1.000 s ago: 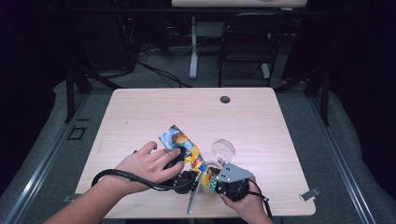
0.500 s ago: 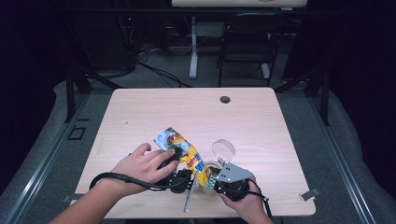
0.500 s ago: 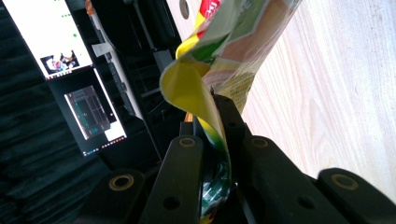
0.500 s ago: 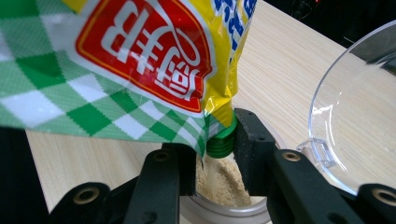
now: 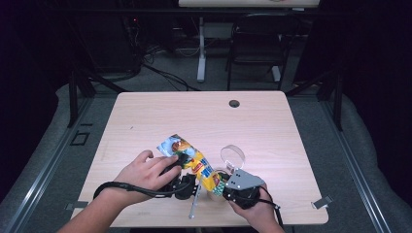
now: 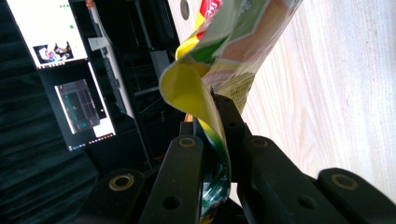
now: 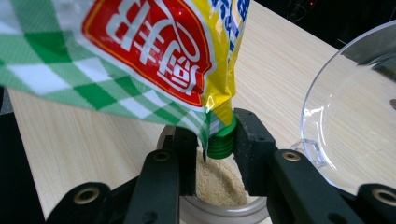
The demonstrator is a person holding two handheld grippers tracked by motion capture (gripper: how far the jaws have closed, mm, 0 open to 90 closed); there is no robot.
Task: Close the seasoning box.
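Seasoning pouch tipped over a jar on the light wooden table [image 5: 272,121].
Left gripper [image 6: 212,140] pinches the yellow-green foil pouch [image 5: 194,162]; right gripper [image 7: 215,154] grips its green screw spout [image 7: 221,142] above the clear jar [image 7: 219,186] of tan powder, lid [image 5: 232,156] just beside.

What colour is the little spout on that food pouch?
Green. The pouch's spout shows best in the right gripper view, just above the jar of tan powder.
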